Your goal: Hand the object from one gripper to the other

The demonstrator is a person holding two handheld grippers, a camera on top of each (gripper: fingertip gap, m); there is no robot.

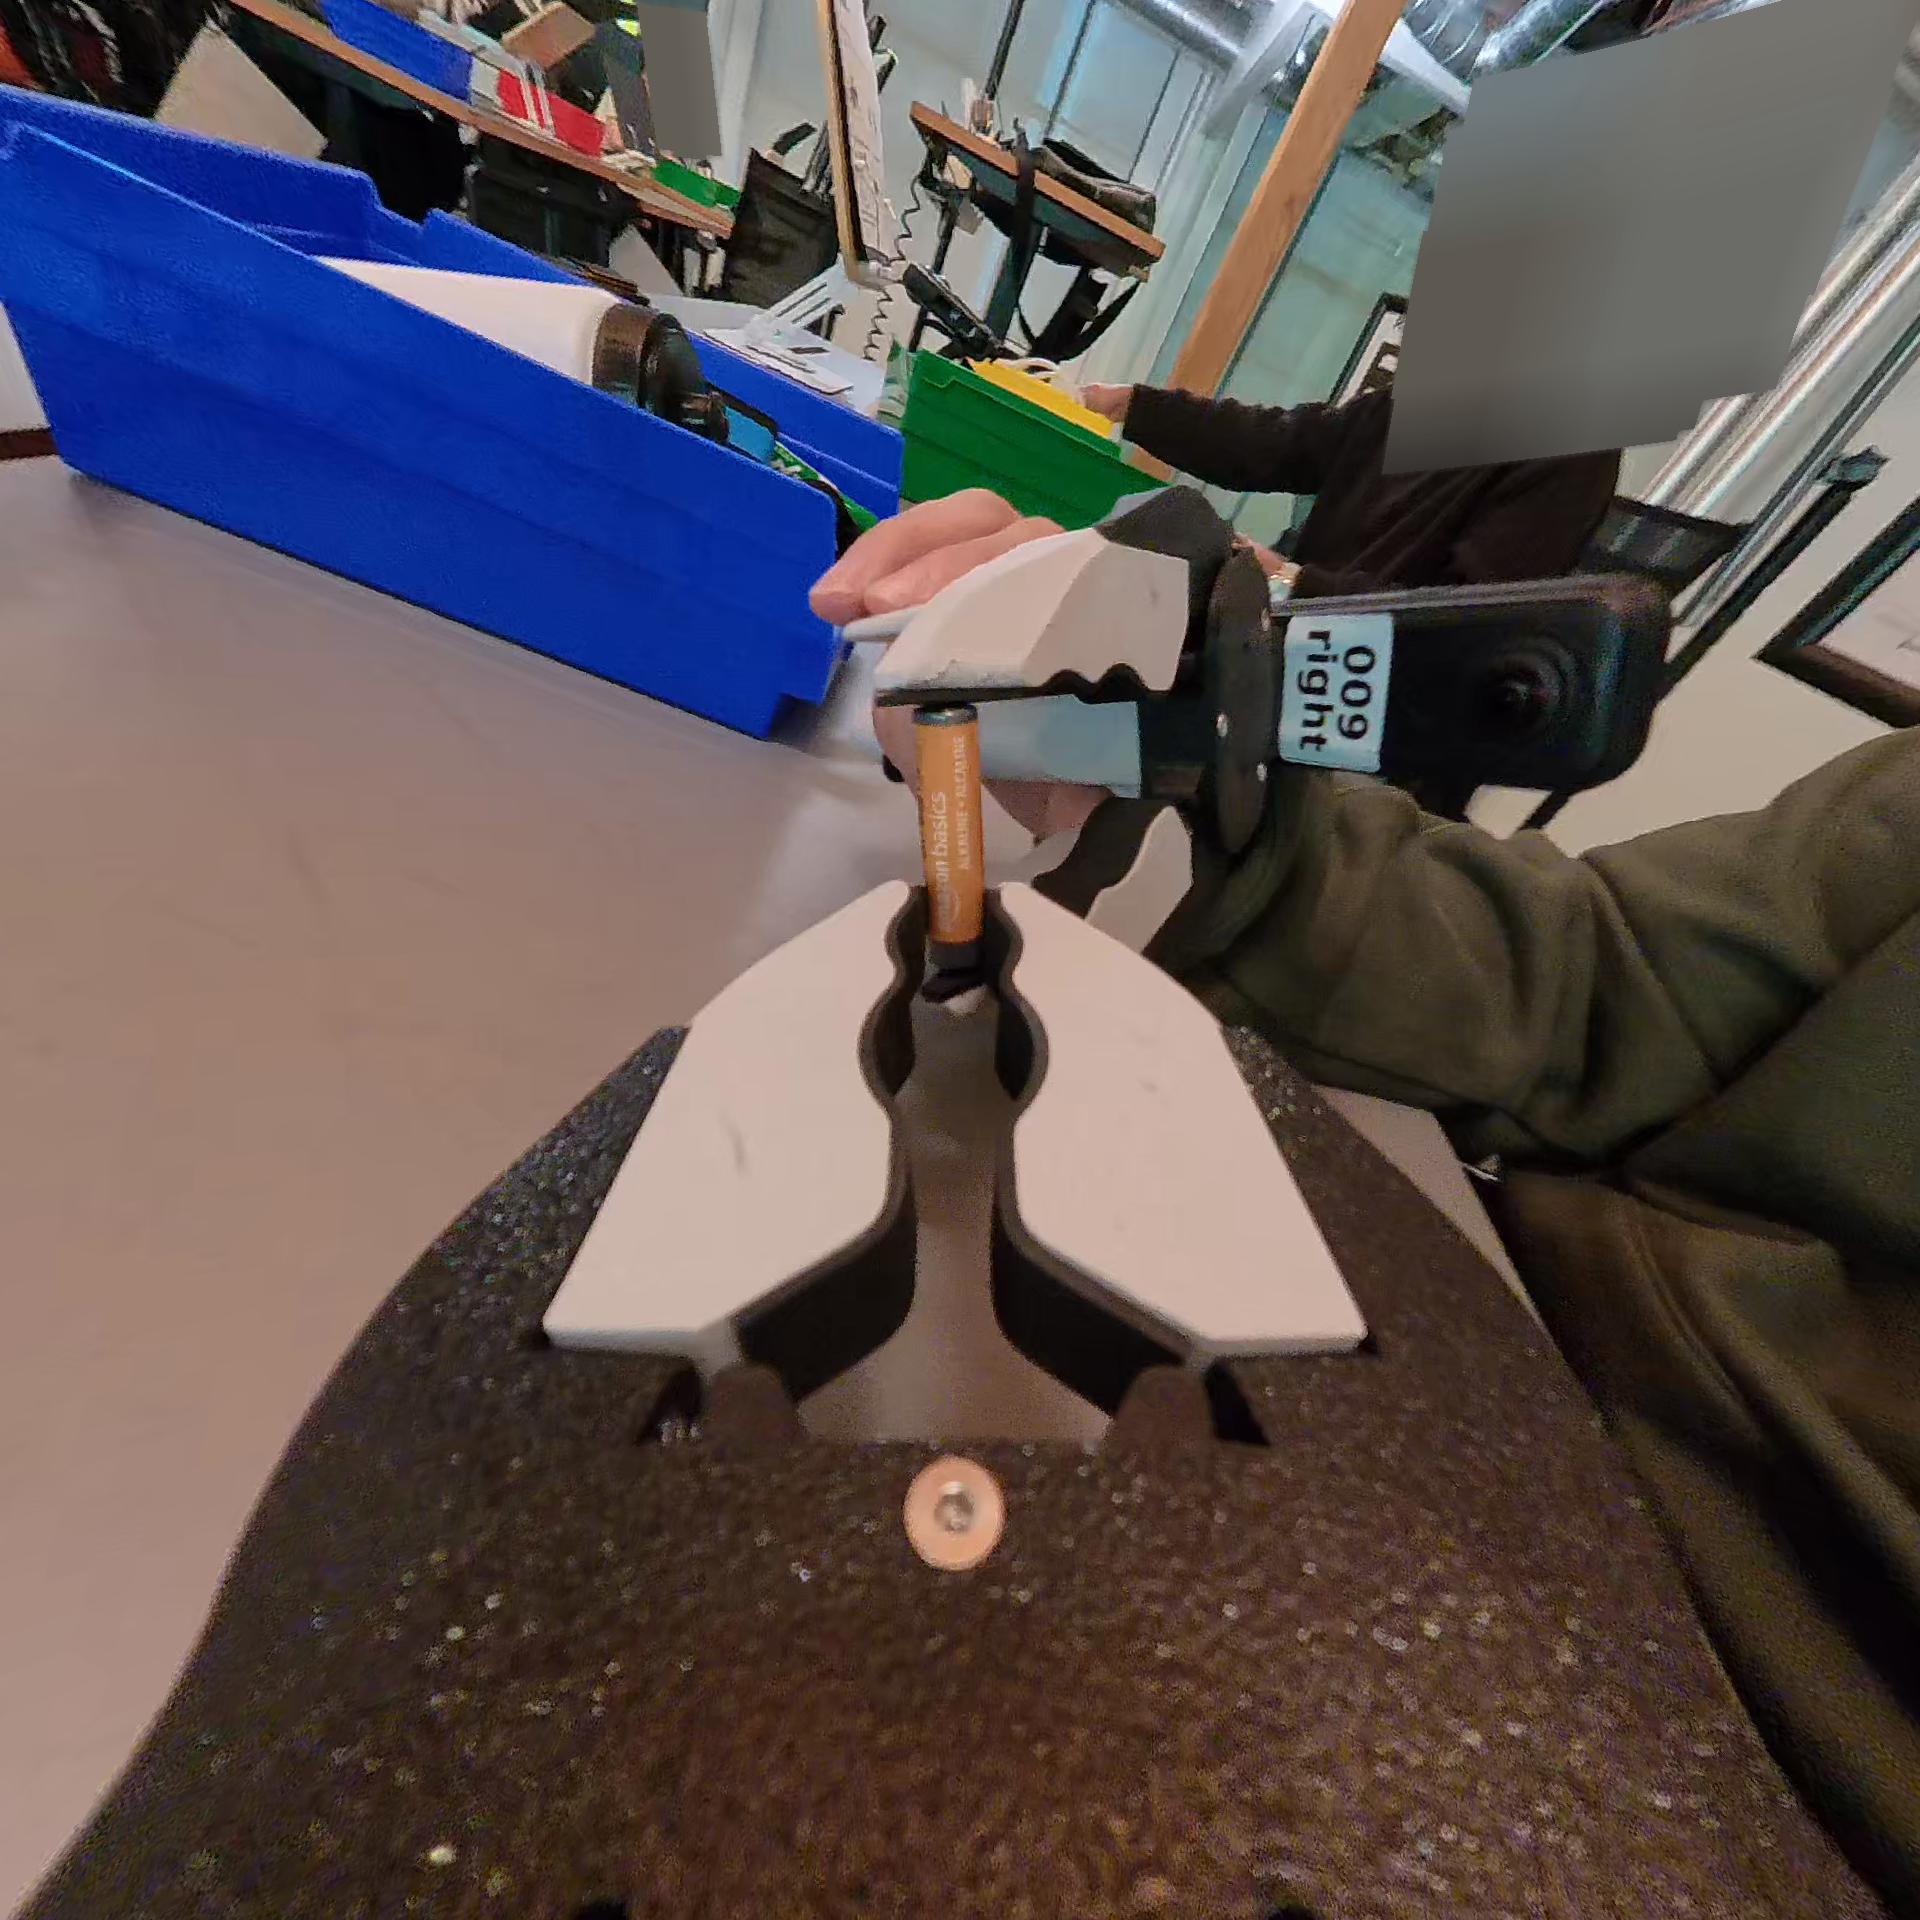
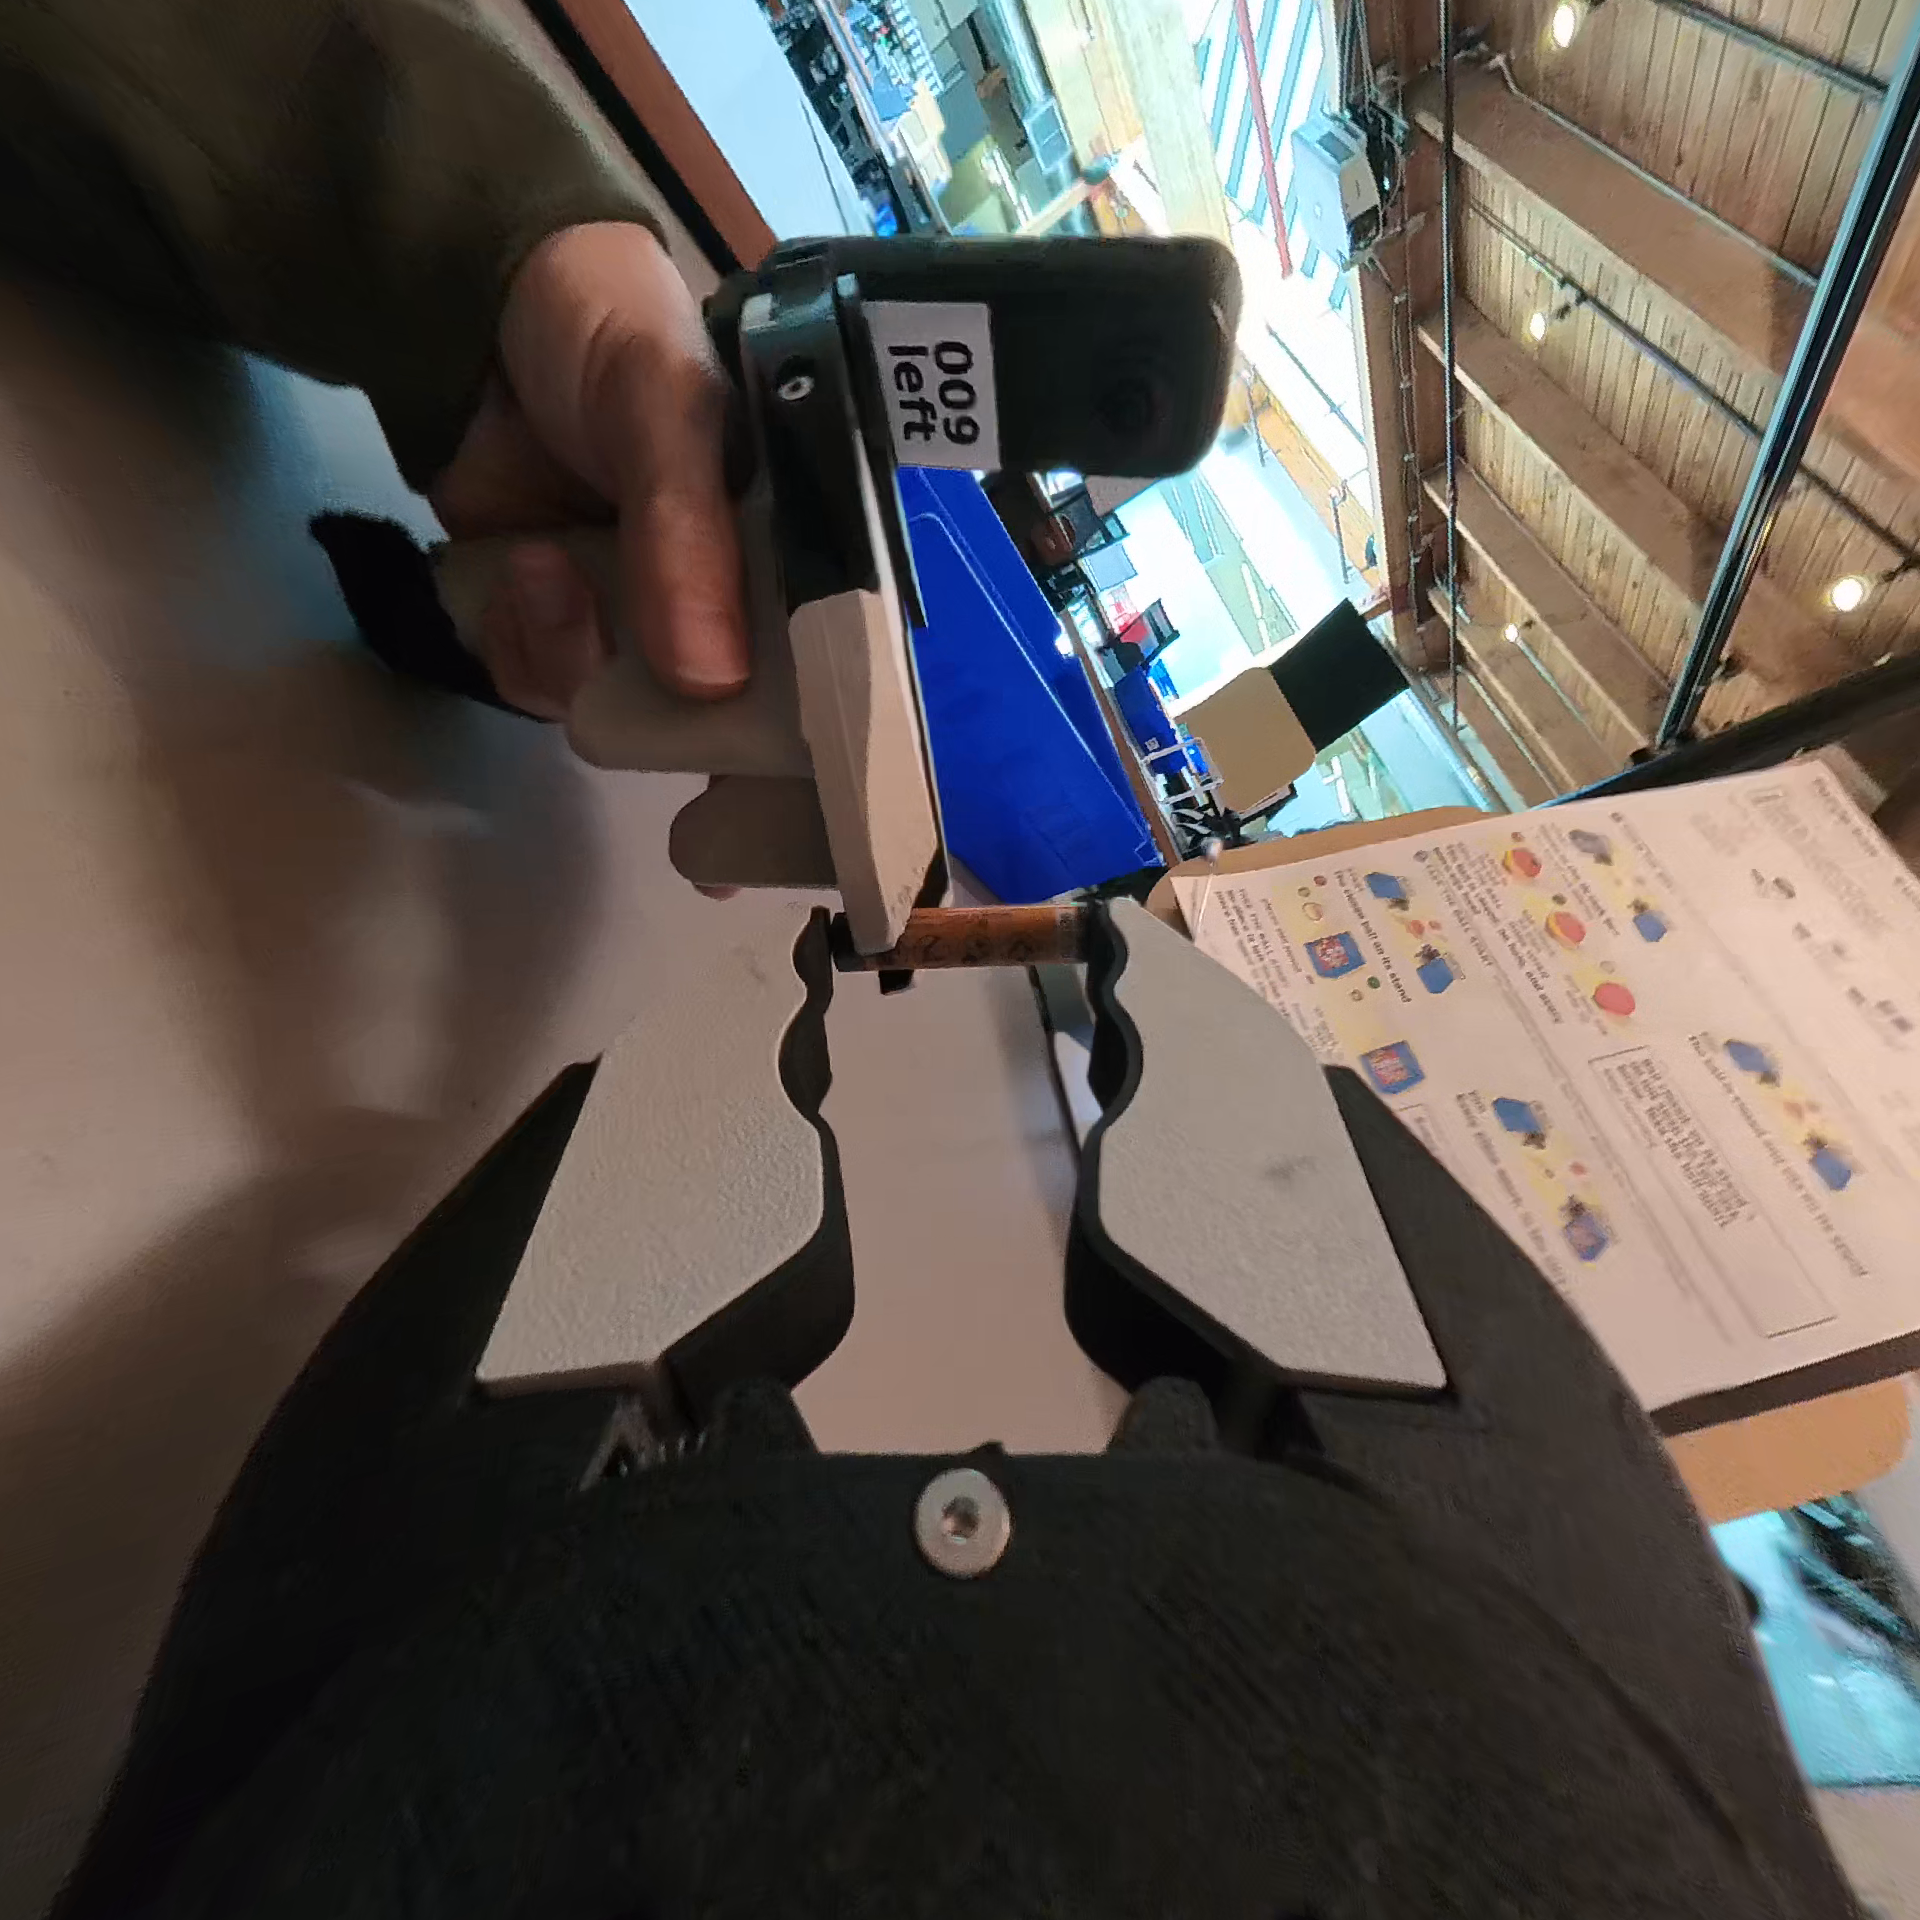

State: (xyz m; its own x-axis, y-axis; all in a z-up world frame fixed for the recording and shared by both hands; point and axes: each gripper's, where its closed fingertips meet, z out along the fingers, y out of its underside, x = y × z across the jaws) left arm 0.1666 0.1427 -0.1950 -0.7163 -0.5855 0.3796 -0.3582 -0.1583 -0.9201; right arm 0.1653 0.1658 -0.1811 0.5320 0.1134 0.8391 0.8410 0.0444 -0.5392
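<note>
Orange, smooth and cylindrical, the battery stands pinched in my left tool; my right tool clamps it end to end above the matte grey table.

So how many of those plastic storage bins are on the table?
2. A big blue bin sits at the table's far left; a smaller green bin stands just right of it. Others may be hidden.

A workshop or lab space: a grey desk carries a blue parts bin at ten o'clock and a green bin at twelve. Further worktables stand behind. Exposed wooden ceiling beams with spotlights and an illustrated instruction sheet complete the working setting.
</note>
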